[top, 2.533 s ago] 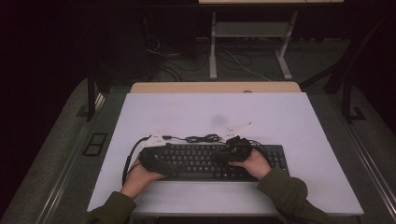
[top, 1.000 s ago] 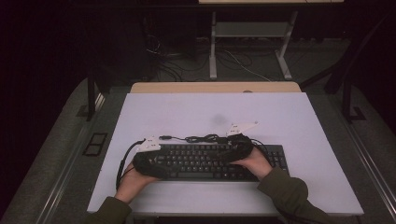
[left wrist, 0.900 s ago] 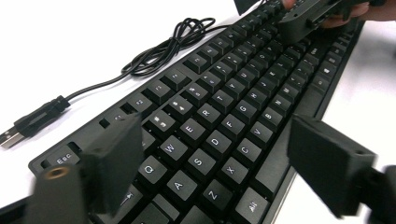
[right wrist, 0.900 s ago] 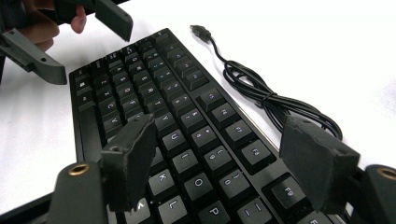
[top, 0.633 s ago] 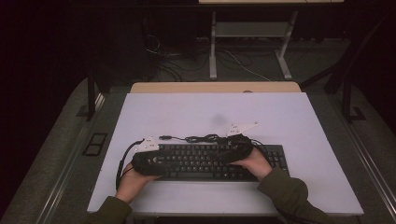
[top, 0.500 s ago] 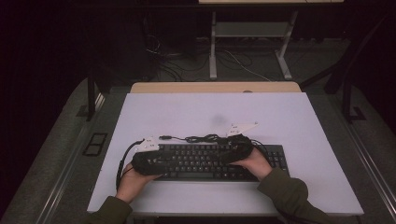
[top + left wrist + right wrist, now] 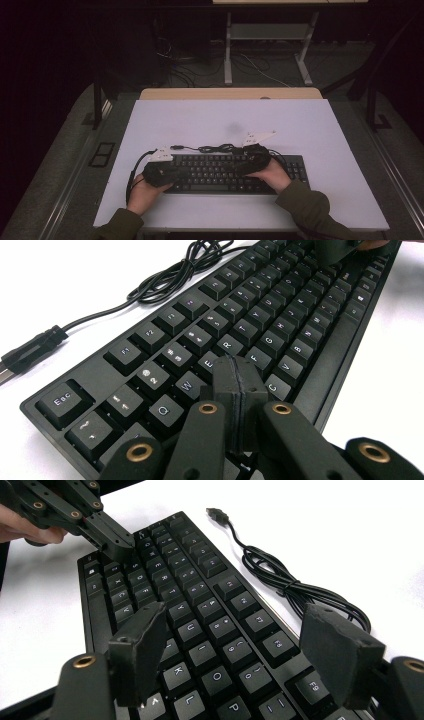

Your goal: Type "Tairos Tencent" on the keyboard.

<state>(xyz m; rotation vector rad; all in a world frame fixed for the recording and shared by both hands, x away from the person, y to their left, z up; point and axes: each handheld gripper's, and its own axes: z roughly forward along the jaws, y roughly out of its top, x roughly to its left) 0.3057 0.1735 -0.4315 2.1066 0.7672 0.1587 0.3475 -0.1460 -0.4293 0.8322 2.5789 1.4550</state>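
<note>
Left tool (image 7: 235,390), jaws just pressed together on nothing, hovers over a rigid, light keyboard (image 7: 225,172) at the table's (image 7: 310,125) six o'clock; right tool (image 7: 240,655) gapes wide. Best gripped by its edges.

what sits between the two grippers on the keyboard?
Only rows of black keys: the keyboard runs bare from the shut left gripper to the open right gripper, as both gripper views show.

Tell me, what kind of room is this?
Probably a lab or workshop recording station: a white table holding one black keyboard, dark surroundings, and cables on the floor beneath a metal-legged bench behind.
</note>
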